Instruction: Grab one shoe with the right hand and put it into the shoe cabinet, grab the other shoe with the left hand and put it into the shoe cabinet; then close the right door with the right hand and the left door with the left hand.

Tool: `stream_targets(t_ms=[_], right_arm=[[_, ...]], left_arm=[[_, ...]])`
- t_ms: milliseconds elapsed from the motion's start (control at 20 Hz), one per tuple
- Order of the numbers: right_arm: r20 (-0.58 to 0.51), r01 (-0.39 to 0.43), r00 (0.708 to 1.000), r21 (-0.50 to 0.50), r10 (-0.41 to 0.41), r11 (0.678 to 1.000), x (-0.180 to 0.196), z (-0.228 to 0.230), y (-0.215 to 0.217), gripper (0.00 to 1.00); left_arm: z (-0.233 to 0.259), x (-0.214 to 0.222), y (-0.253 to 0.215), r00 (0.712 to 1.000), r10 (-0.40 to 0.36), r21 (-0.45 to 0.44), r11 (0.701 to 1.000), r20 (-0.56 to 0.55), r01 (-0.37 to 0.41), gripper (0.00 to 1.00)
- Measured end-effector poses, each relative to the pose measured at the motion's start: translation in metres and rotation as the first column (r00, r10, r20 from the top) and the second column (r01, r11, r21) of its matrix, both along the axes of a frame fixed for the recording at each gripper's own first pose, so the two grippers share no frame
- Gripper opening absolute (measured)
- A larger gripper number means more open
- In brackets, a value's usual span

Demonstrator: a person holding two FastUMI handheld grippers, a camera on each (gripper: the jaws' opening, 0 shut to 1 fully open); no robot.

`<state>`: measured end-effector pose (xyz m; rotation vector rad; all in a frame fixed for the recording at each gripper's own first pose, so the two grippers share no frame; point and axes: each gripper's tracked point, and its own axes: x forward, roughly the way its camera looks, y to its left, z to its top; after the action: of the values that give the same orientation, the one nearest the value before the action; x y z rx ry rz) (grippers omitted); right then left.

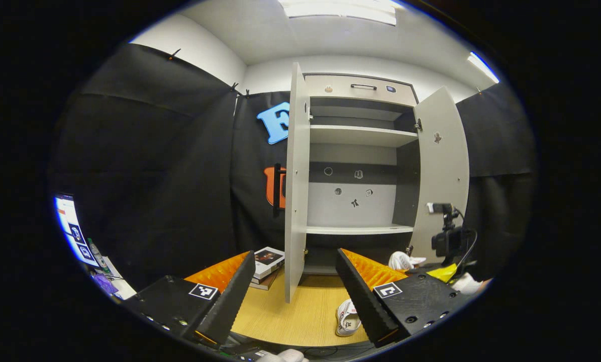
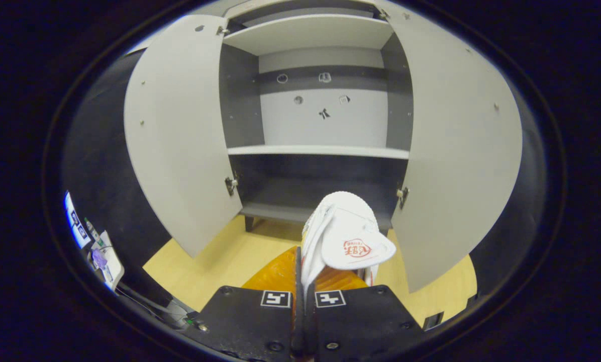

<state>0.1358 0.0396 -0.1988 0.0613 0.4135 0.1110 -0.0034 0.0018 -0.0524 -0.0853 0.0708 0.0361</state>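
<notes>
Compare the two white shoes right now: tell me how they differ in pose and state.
The white shoe with a red logo is pinched by its edge in the right tongs, raised in front of the open grey cabinet; the other white shoe lies on the wooden floor, ungripped, near the open left tongs. The held shoe hangs on edge; the floor shoe rests on its side. Both are white and outside the cabinet.

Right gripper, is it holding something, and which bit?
Yes. The right gripper pinches a white shoe by the thin edge of its opening. The left gripper is open and holds nothing.
</notes>
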Motion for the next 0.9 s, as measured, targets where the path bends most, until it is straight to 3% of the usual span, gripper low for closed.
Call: stream_targets(t_ms=[400,750,900], right_arm=[[0.168,0.014,0.986,-0.054,-0.005,0.998,0.021,0.124,0.008,0.04],[0.221,0.077,0.973,-0.082,-0.057,0.994,0.112,0.176,-0.022,0.04],[0.234,0.095,0.970,-0.094,-0.071,0.991,0.163,0.190,-0.033,0.04]], left_arm=[[-0.008,-0.013,0.012,1.000,0.001,0.010,1.000,0.006,-0.001,0.96],[0.005,-0.004,-0.002,1.000,0.005,0.022,1.000,0.019,-0.006,0.95],[0.009,0.003,-0.002,0.999,0.043,0.031,0.999,0.028,-0.044,0.95]])
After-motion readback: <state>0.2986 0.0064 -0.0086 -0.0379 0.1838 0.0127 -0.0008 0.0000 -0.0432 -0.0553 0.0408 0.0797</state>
